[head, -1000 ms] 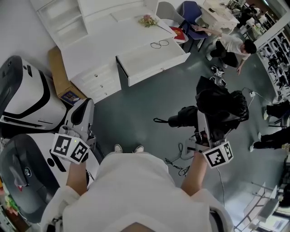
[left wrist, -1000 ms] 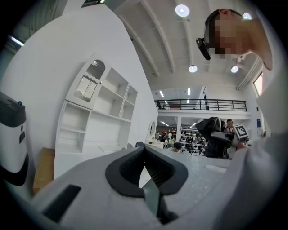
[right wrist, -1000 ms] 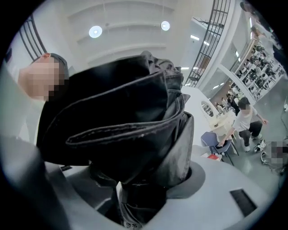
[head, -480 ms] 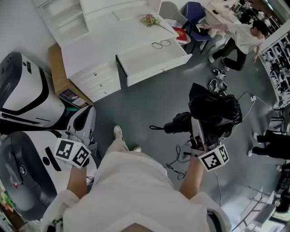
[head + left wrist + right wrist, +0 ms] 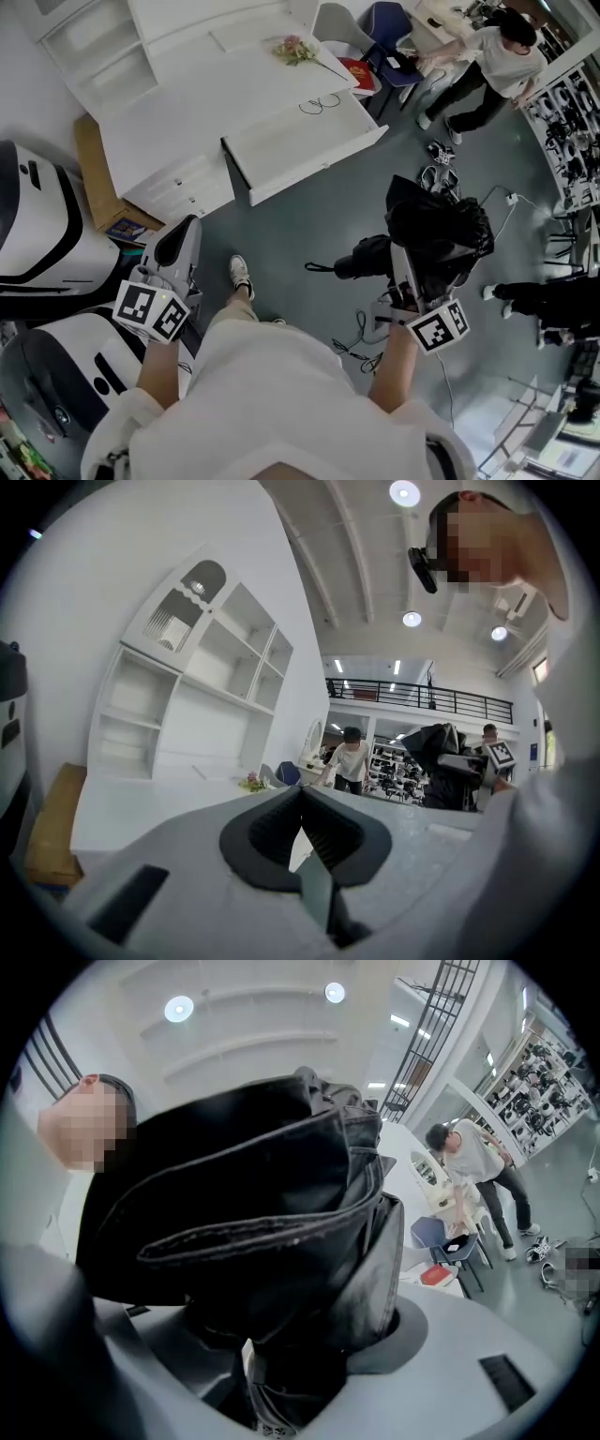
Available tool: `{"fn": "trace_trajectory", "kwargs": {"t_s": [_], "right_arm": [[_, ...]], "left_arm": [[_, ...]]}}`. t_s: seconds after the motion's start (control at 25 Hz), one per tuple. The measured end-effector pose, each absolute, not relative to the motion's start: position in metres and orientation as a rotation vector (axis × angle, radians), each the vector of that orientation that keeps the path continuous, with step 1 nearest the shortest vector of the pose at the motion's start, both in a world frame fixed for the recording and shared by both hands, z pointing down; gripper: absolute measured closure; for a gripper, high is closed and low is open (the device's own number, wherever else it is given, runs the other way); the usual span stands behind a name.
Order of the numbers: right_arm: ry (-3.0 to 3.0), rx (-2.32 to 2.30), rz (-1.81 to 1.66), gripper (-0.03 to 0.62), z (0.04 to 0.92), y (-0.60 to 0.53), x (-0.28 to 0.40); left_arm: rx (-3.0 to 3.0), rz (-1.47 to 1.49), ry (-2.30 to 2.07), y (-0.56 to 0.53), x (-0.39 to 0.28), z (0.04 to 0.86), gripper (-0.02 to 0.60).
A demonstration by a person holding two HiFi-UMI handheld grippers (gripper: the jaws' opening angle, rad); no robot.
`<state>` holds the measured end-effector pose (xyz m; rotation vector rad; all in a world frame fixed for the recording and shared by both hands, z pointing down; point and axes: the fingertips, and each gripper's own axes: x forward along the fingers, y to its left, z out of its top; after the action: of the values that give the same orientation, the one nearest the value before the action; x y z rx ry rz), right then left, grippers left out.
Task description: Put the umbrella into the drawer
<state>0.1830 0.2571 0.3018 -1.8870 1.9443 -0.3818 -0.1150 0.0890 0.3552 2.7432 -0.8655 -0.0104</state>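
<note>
- Umbrella (image 5: 436,225), black, folded: pinched betw. jaws of R gripper (image 5: 405,267), fabric bulging over them.
- Held over grey floor (image 5: 300,225), well apart from drawer (image 5: 300,141).
- Drawer pulled out of white desk (image 5: 206,84), open.
- L gripper (image 5: 180,234): jaws pressed together, nothing betw. them; low at person's left side.

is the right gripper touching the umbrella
Touching. The right gripper view shows the right gripper with its jaws closed on the umbrella, its folded black fabric pinched between them.
</note>
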Motion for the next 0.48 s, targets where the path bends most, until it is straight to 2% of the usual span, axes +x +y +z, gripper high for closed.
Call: {"fn": "trace_trajectory", "kwargs": {"t_s": [0.48], "right_arm": [[1.867,-1.940,-0.486,0.329,0.296,0.096,0.182]], "left_arm": [[2.753,0.000,-0.712,-0.082,-0.086,0.352,0.568]]}}
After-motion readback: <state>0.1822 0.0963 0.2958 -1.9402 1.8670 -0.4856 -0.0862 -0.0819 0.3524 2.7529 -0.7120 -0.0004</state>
